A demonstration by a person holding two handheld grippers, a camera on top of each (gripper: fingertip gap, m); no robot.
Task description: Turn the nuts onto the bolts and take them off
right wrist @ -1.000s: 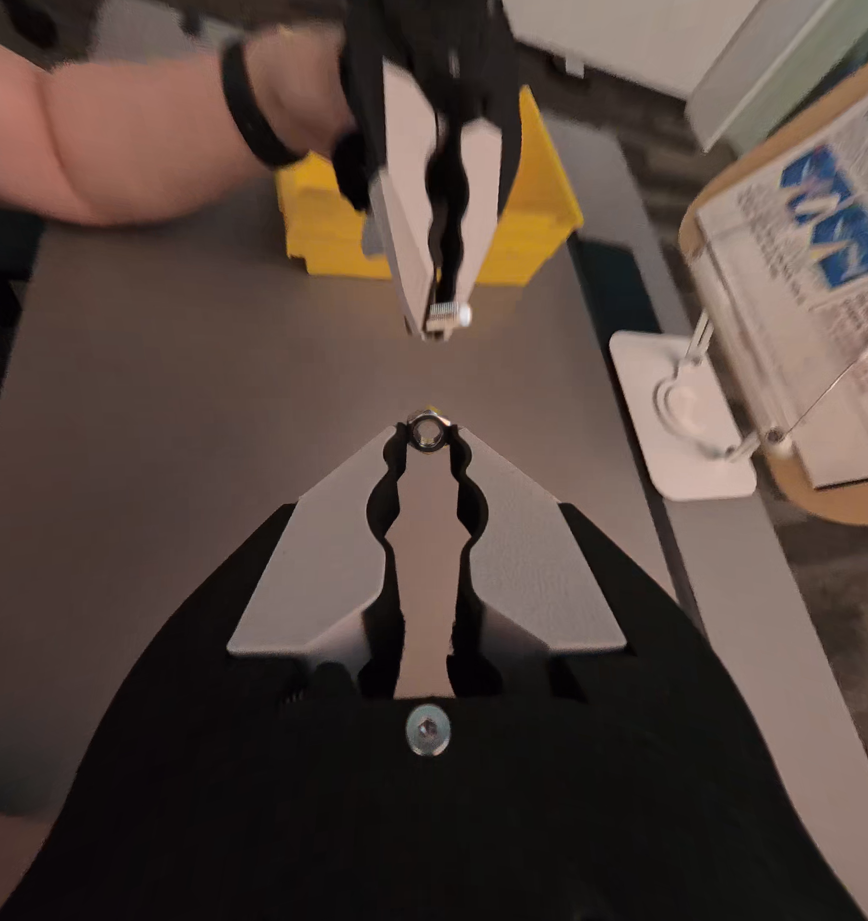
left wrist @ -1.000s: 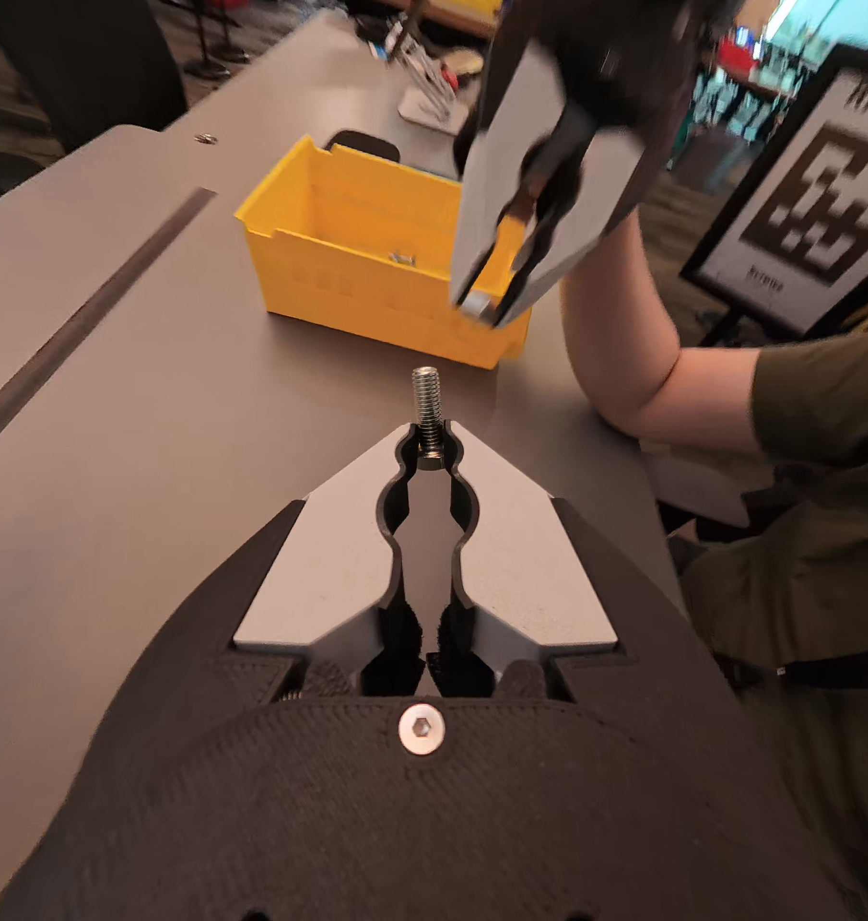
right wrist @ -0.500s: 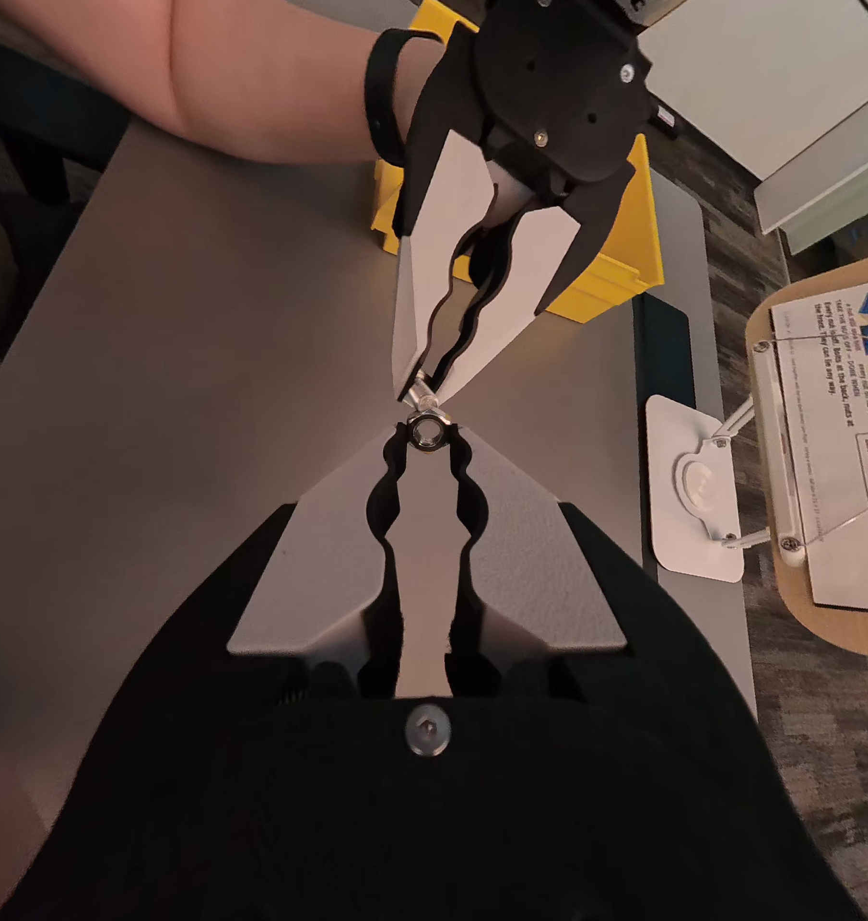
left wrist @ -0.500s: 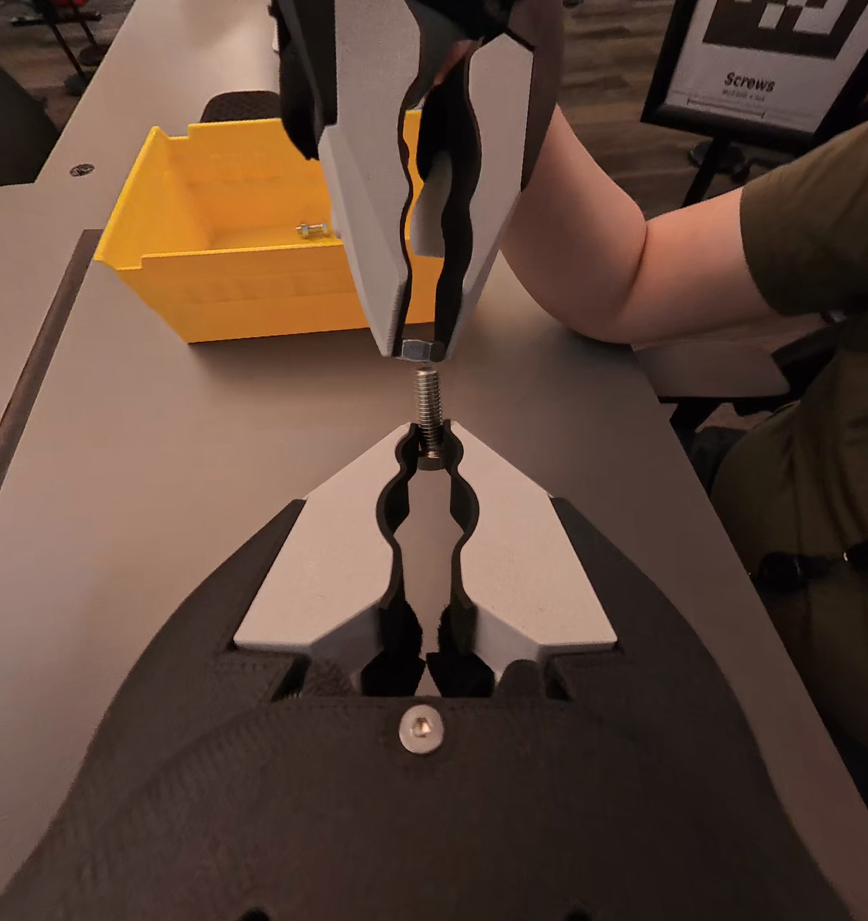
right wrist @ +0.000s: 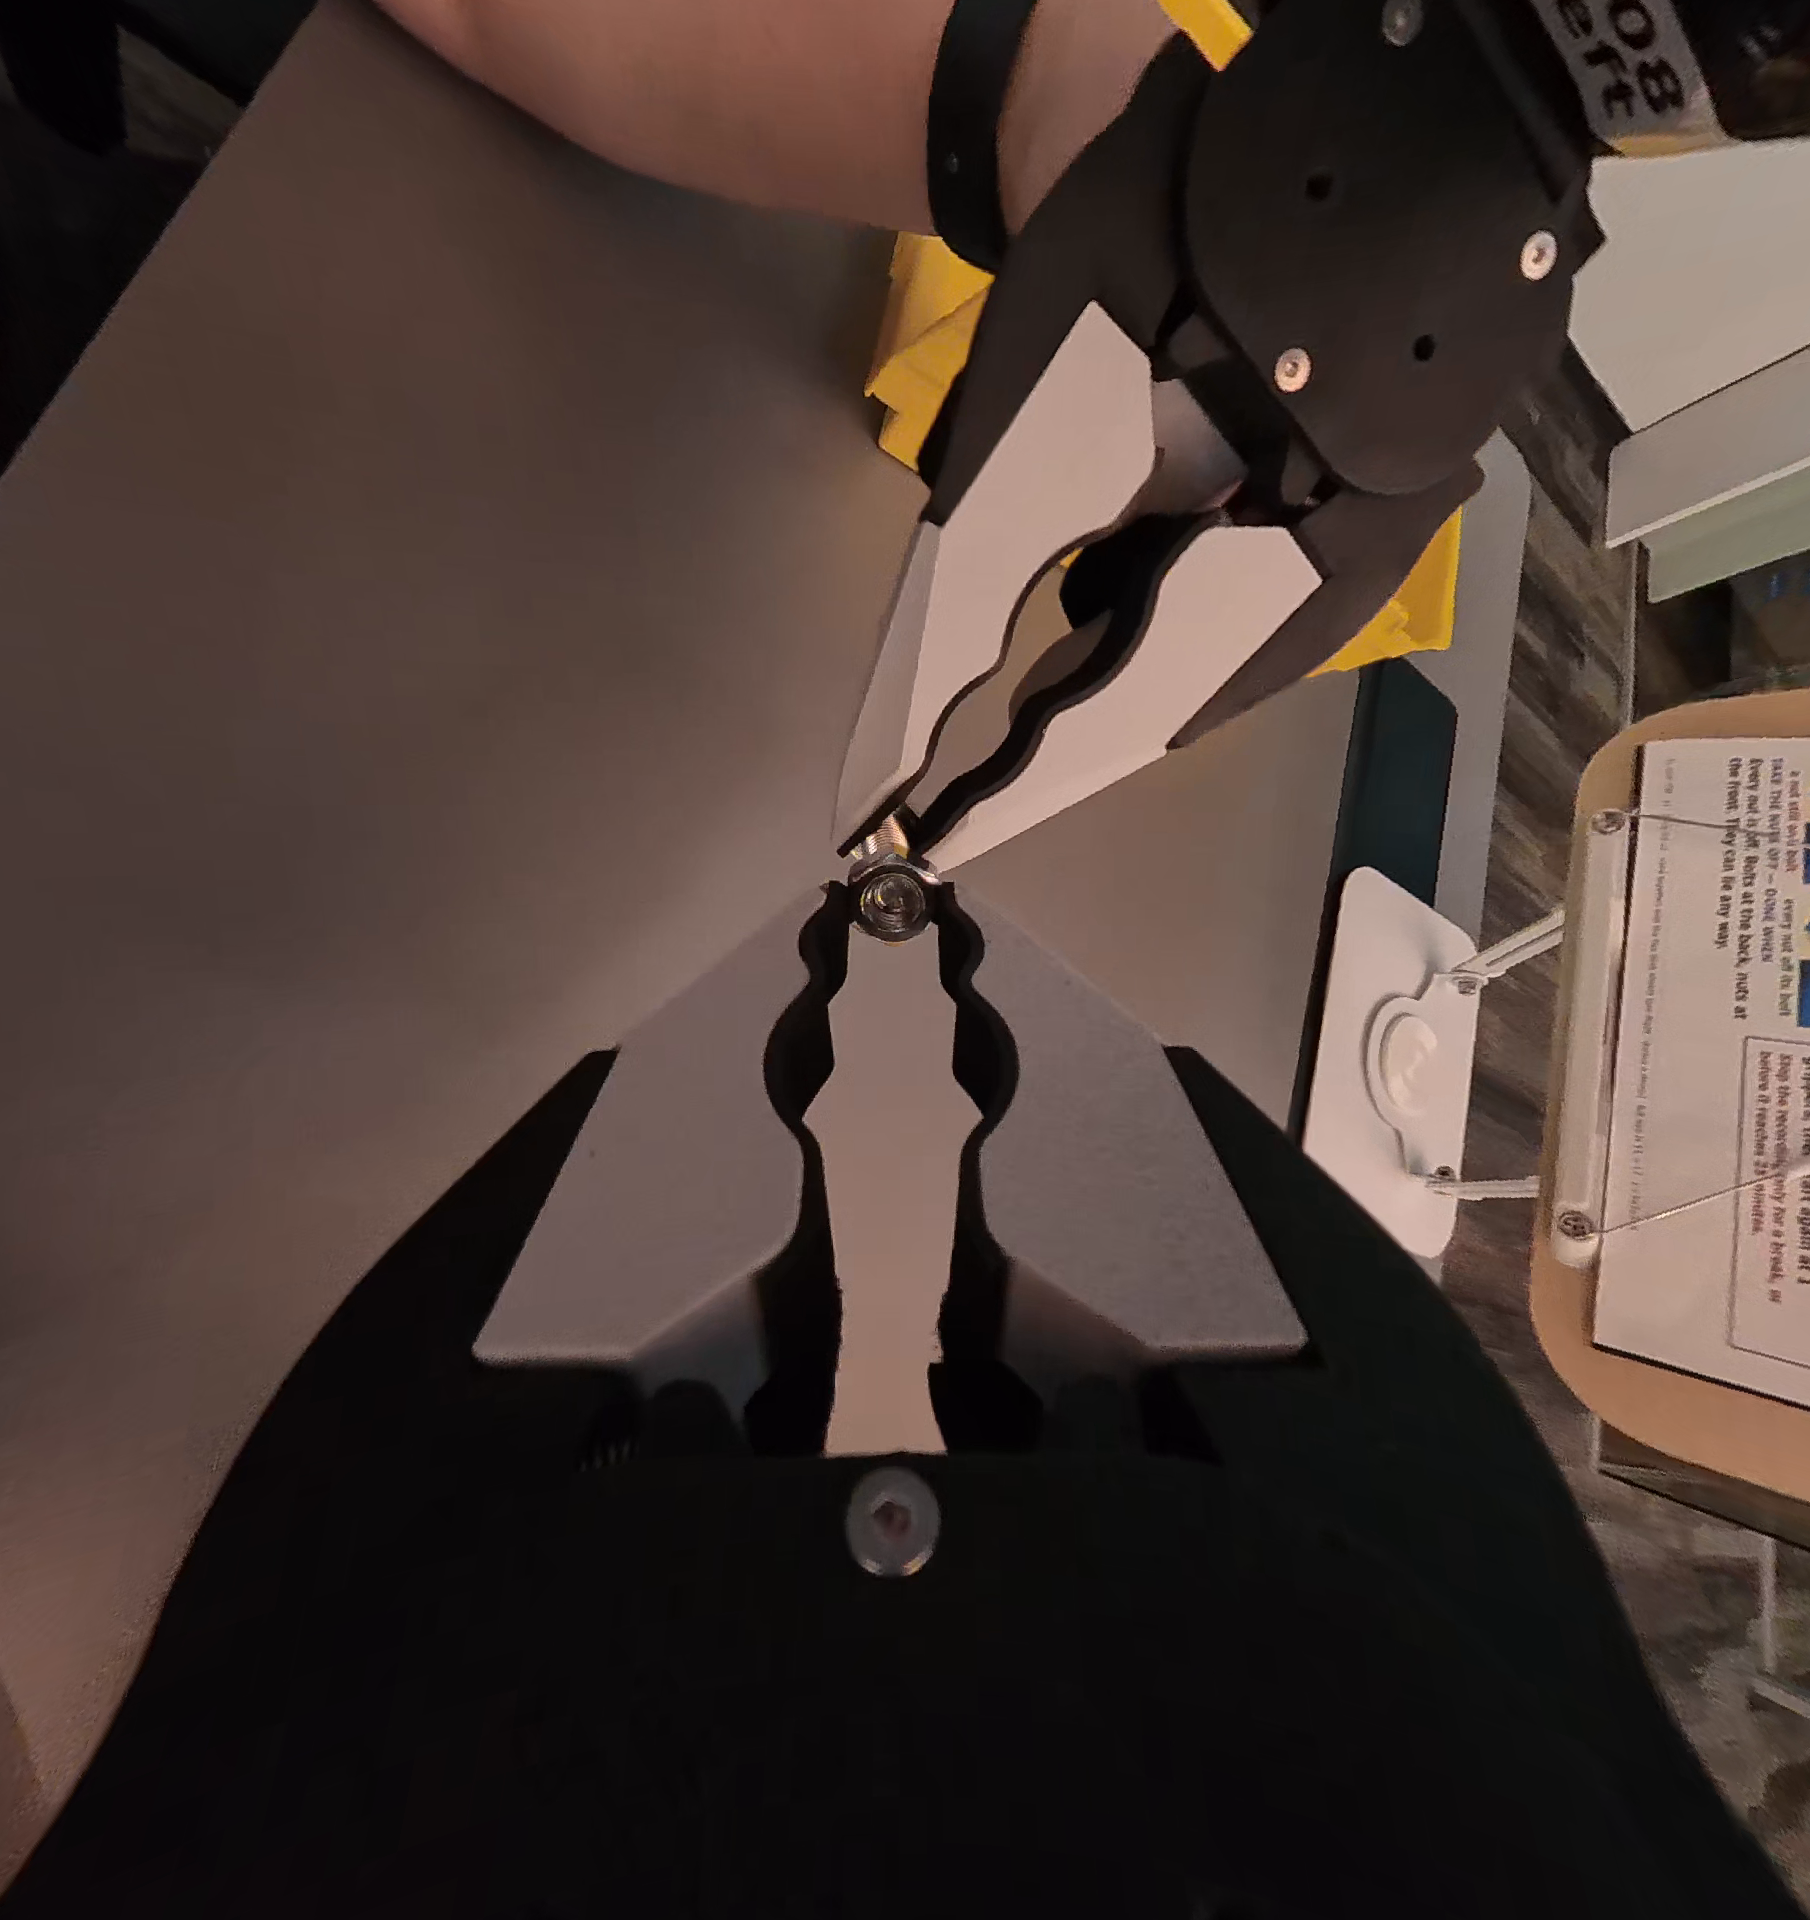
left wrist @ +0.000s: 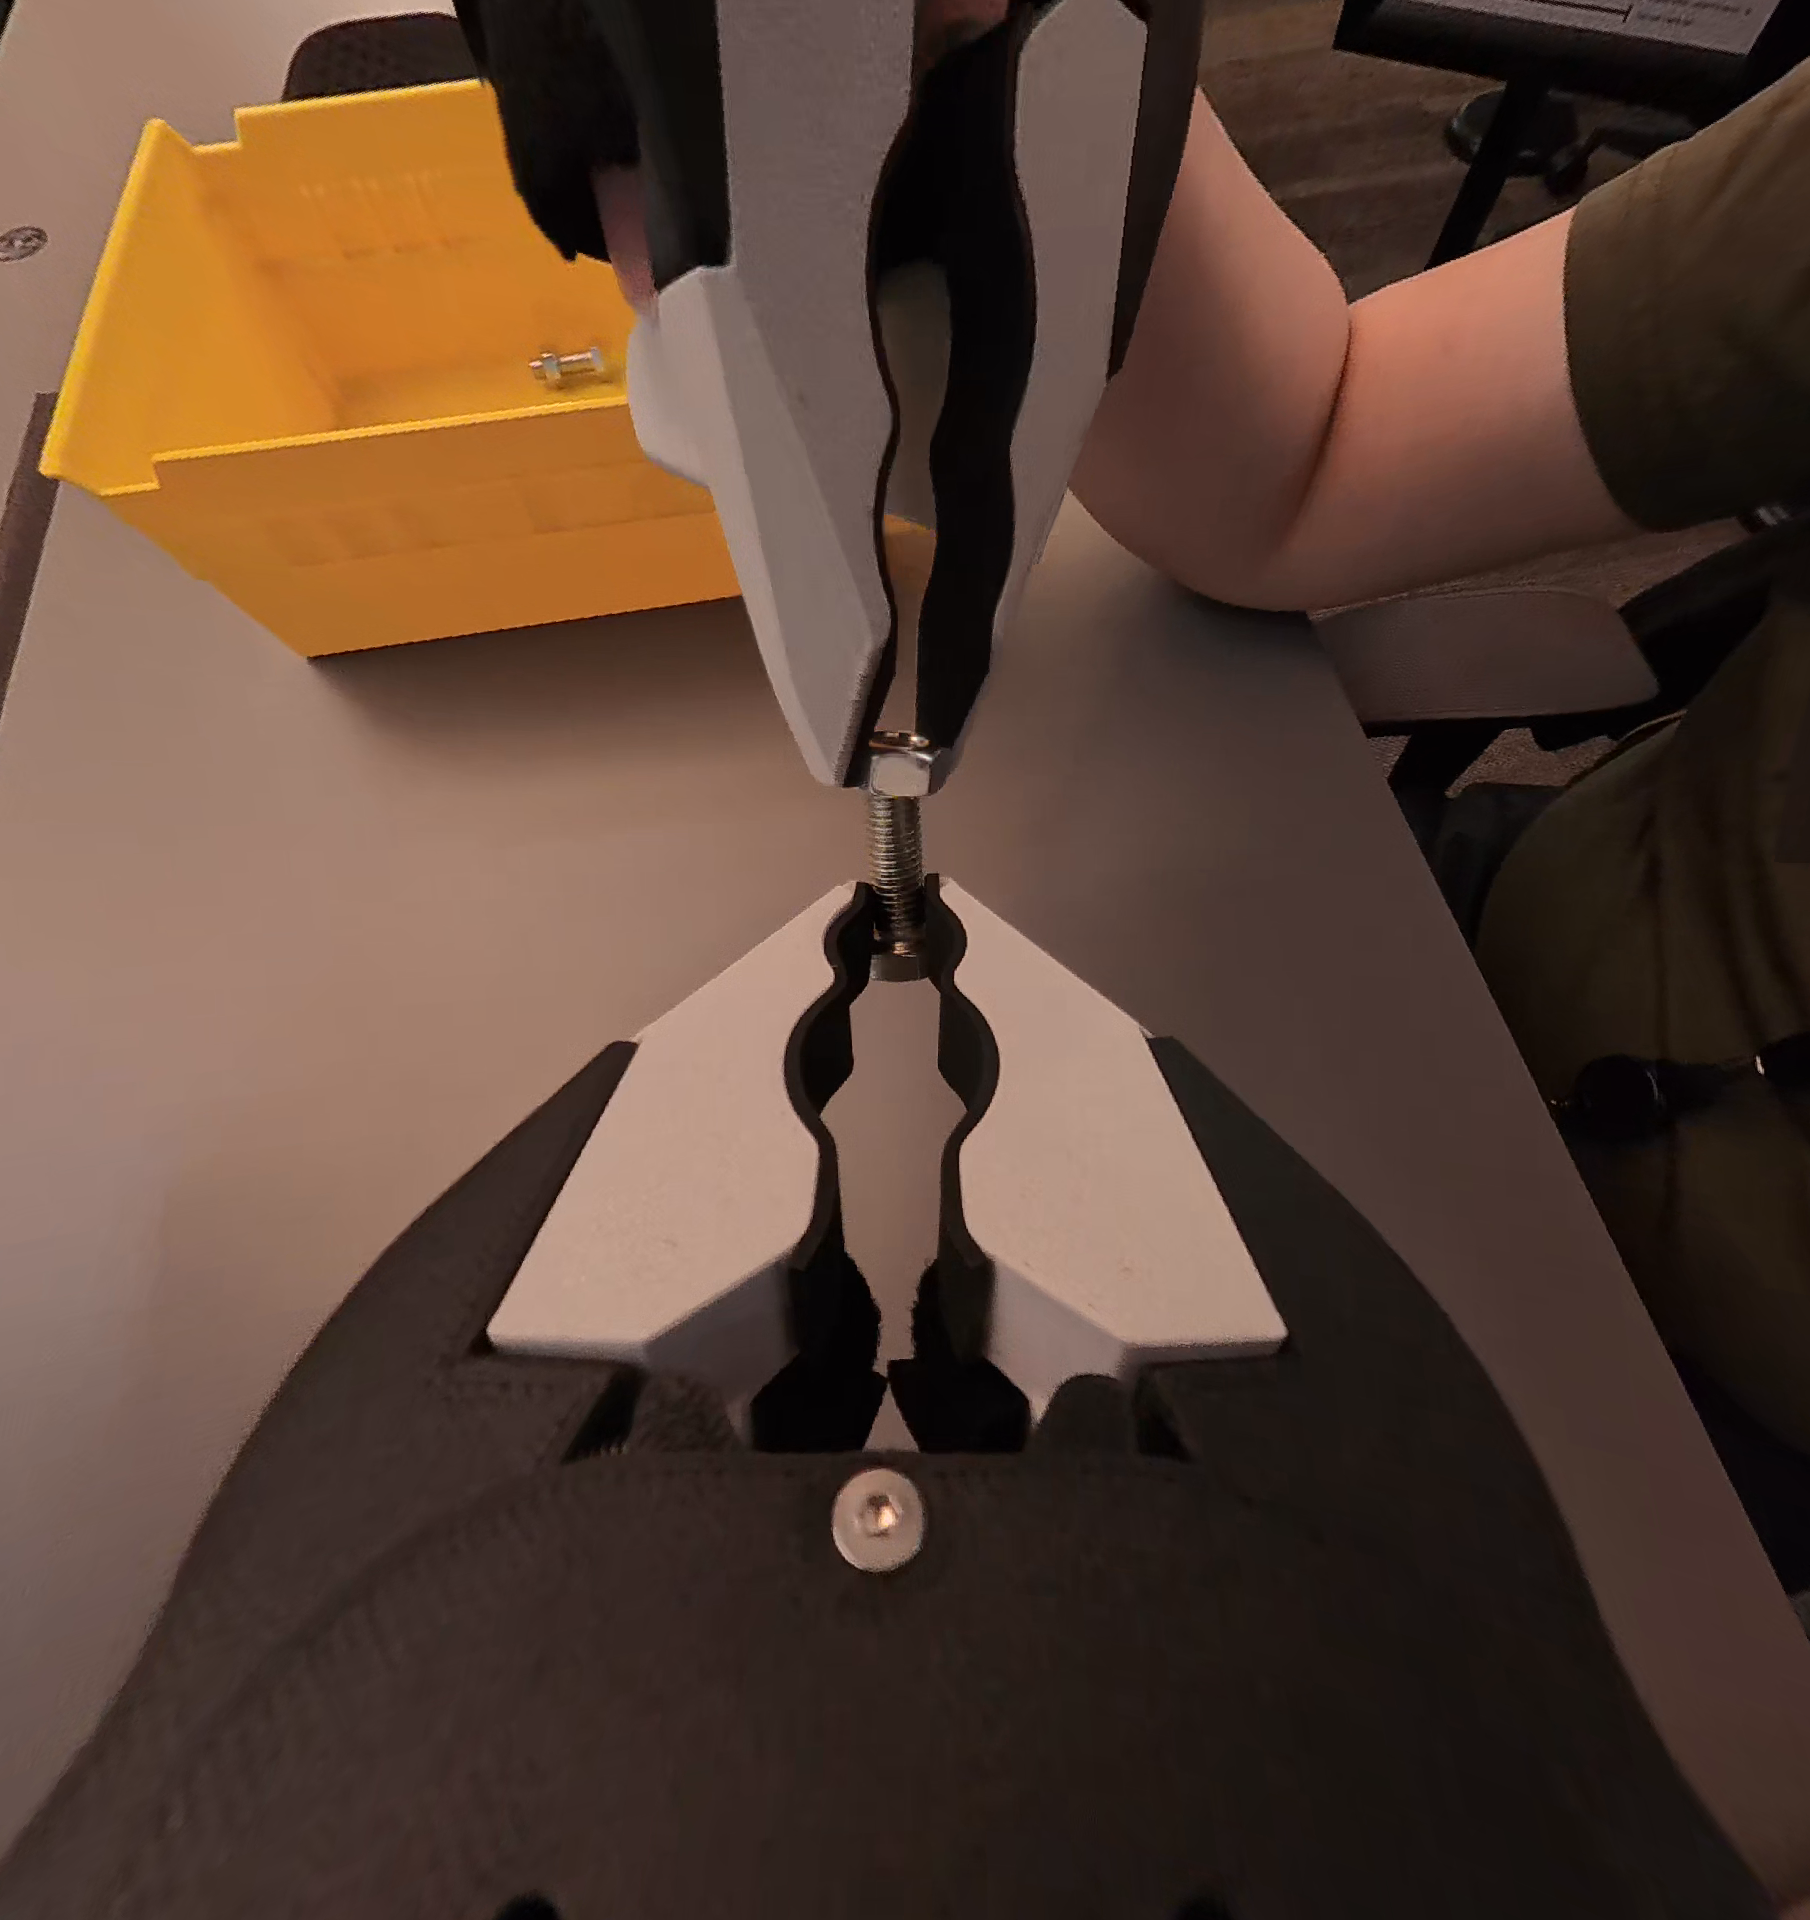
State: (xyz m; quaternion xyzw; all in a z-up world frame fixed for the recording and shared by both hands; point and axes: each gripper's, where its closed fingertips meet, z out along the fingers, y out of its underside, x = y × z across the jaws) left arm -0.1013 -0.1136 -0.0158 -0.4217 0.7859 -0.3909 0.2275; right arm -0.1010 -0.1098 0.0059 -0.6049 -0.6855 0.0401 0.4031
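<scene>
My left gripper [left wrist: 896,930] is shut on the head end of a silver bolt [left wrist: 894,857], whose threaded shaft points away from me. My right gripper [right wrist: 890,906] is shut on a silver hex nut [right wrist: 888,916]. In the left wrist view the right gripper [left wrist: 903,764] comes down from above and holds the nut [left wrist: 901,767] on the tip of the bolt. In the right wrist view the left gripper [right wrist: 885,826] reaches in from the upper right, and the bolt [right wrist: 883,831] meets the nut. Both hover above the grey table [left wrist: 309,935].
A yellow bin [left wrist: 381,436] stands on the table behind the grippers, with a small bolt and nut [left wrist: 566,366] inside. A person's forearm [left wrist: 1296,416] rests at the table's right edge. A white stand [right wrist: 1394,1060] holding an instruction sheet [right wrist: 1753,1039] is off the table's right side. Less than 4 cm separates the two grippers' tips.
The right gripper has come down from up by the bin to the bolt's tip. The nut now sits on the bolt's end, where a gap showed half a second ago.
</scene>
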